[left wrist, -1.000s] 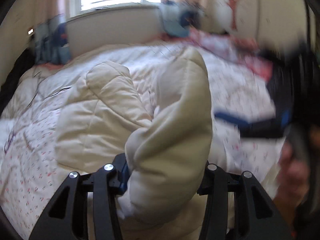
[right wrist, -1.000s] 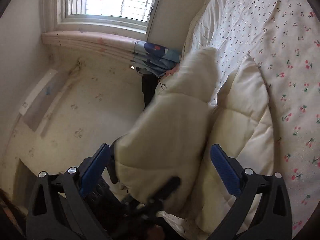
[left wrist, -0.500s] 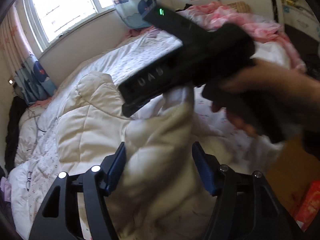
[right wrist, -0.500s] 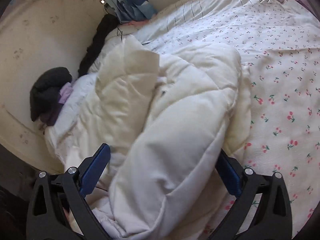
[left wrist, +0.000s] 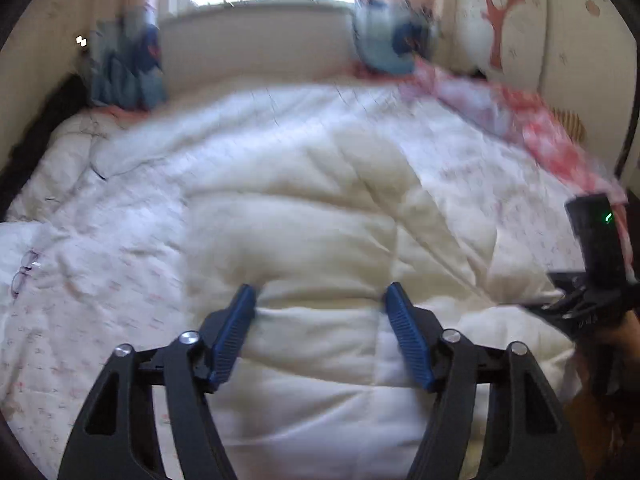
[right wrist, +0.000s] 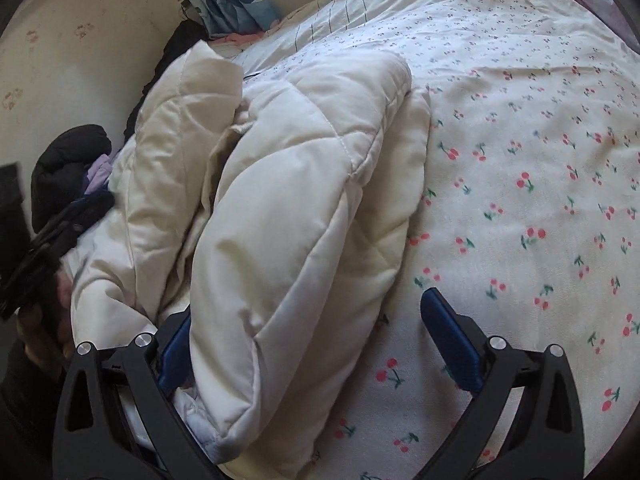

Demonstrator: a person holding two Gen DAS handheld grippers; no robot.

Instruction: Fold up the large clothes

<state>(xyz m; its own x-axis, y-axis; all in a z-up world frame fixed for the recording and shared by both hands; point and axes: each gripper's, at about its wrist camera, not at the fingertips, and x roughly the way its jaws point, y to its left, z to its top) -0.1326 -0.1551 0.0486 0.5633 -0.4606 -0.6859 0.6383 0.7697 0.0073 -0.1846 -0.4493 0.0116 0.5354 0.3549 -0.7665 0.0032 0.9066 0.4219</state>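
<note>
Now spread wide, having just been opening: left gripper [left wrist: 320, 296], above the cream padded jacket [left wrist: 320, 208] with nothing pinched between its blue pads; likewise wide: right gripper [right wrist: 308, 320], jacket [right wrist: 288, 208] bulging between its jaws, right pad clear of it; jacket heaped on cherry-print bedspread [right wrist: 520, 160].

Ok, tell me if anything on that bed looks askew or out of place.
The cream quilted puffer jacket is not folded flat: one padded flap bulges over the body, and the side by the wall is bunched and tilted up. A pair of thin-framed glasses lies loose on the cherry-print bedspread.
</note>
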